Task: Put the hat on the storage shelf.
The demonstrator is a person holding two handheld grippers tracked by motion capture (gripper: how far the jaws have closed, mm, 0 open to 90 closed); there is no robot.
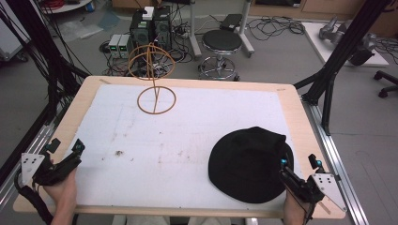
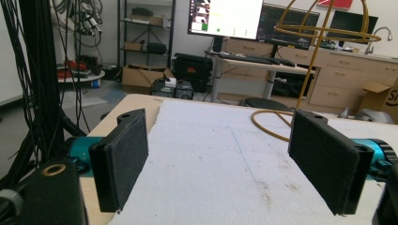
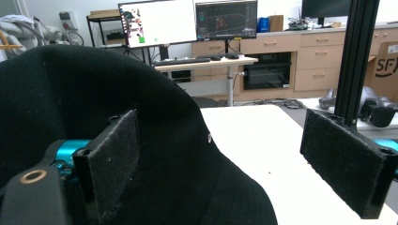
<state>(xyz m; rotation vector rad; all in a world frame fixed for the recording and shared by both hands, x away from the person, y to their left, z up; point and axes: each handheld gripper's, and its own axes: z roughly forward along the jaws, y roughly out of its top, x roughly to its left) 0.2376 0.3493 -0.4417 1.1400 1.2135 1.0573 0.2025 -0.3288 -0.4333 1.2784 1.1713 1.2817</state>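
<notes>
Left claw (image 1: 65, 149): held at the near left corner of the counter by a hand (image 1: 63, 192) that comes in from the bottom edge of the high view; its two black jaws stand wide apart and hold nothing. In the left gripper view the flat pads (image 2: 123, 157) look rough and felt-like, with teal fittings behind them.
Right claw (image 1: 299, 164): held low at the near right corner, jaws wide apart with nothing gripped. In the right gripper view the left pad (image 3: 110, 157) sits just in front of the hat's cloth and the right pad stands over bare sheet; whether the left pad touches the cloth I cannot tell.
Grey plates: a grey three-cornered plate with small holes sits on top of each claw.
Black fabric bucket hat (image 1: 251, 164): lies on the near right part of the counter, round brim flat on the sheet, soft crown rumpled toward the far side; matte woven cloth.
Counter (image 1: 295, 117): light wooden top with rounded corners, covered by a white foam-like sheet (image 1: 187, 140) with faint brown marks.
Tan wire stand (image 1: 155, 75): thin hoops, a ring base on the far left part of the sheet and a round cage on an upright stem.
Writing: a cardboard box (image 3: 387, 63) at the right edge of the right gripper view shows the letters "SF"; the rest is cut off.
</notes>
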